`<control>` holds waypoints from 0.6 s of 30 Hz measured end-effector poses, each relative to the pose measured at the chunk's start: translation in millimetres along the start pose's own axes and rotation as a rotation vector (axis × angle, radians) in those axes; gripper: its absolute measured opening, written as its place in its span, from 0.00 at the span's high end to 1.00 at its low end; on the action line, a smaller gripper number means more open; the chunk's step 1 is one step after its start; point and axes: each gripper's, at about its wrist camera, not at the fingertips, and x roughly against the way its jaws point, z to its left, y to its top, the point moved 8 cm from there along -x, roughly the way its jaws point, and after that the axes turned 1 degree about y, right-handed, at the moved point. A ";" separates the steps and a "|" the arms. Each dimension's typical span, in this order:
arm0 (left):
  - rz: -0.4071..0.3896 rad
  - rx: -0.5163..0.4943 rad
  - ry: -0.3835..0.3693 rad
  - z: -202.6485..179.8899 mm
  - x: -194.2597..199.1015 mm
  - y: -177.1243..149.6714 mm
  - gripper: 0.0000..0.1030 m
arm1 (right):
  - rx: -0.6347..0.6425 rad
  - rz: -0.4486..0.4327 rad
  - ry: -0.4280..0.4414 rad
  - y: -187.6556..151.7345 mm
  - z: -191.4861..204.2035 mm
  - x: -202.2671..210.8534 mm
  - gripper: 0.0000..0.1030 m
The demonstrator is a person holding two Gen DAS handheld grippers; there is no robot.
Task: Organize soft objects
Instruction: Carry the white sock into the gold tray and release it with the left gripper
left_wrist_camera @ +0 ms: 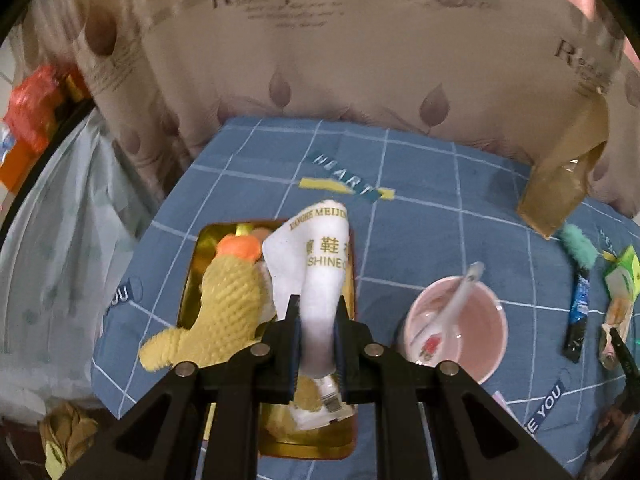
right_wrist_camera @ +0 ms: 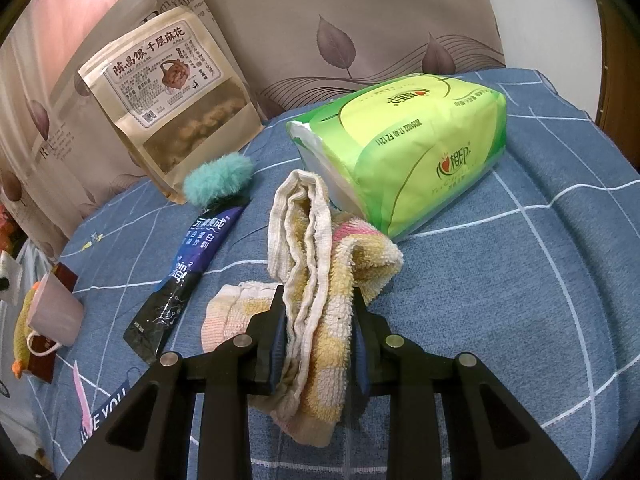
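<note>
2 tongs, each clamped on a soft thing. The left tongs [left_wrist_camera: 316, 316] pinch a white cloth [left_wrist_camera: 320, 264] printed with gold letters, its long axis running straight out along the fingers and folding over at the far end. Directly under it sits a gold tin [left_wrist_camera: 192, 276] on the blue checked bench [left_wrist_camera: 440, 208], with a yellow knitted duck [left_wrist_camera: 224, 300] already lying in it and spilling over the near-left rim. So the cloth hangs over the right half of the tin, and the drop looks to be nearly straight down, just beside the duck. A pink cup [left_wrist_camera: 456, 328] with a spoon [left_wrist_camera: 452, 300] stands just right of the tin, near enough to be brushed.

The right tongs [right_wrist_camera: 320, 320] hold a folded yellow and pink towel [right_wrist_camera: 316, 272], its long axis also running out from the jaws, the far end reaching toward a green tissue pack [right_wrist_camera: 404, 156]. A teal fluffy thing [right_wrist_camera: 218, 178], a dark sachet [right_wrist_camera: 188, 272] and a snack bag [right_wrist_camera: 176, 96] lie to the left. In this view the tin is well off to the left, past the cup, so the left hand is much the nearer to it.
</note>
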 end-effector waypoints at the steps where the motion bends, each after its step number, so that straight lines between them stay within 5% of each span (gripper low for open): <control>1: 0.007 0.007 -0.001 3.1 -1.7 -2.7 0.86 | 0.001 0.000 -0.002 -0.4 0.5 -0.1 0.76; 11: 0.064 0.022 -0.056 -1.8 -20.7 -26.0 0.86 | 0.002 -0.002 -0.014 -0.7 1.0 -0.5 0.75; 18: 0.080 0.002 0.010 4.1 -28.9 -35.3 0.86 | 0.003 -0.002 -0.021 -0.6 2.2 -1.2 0.74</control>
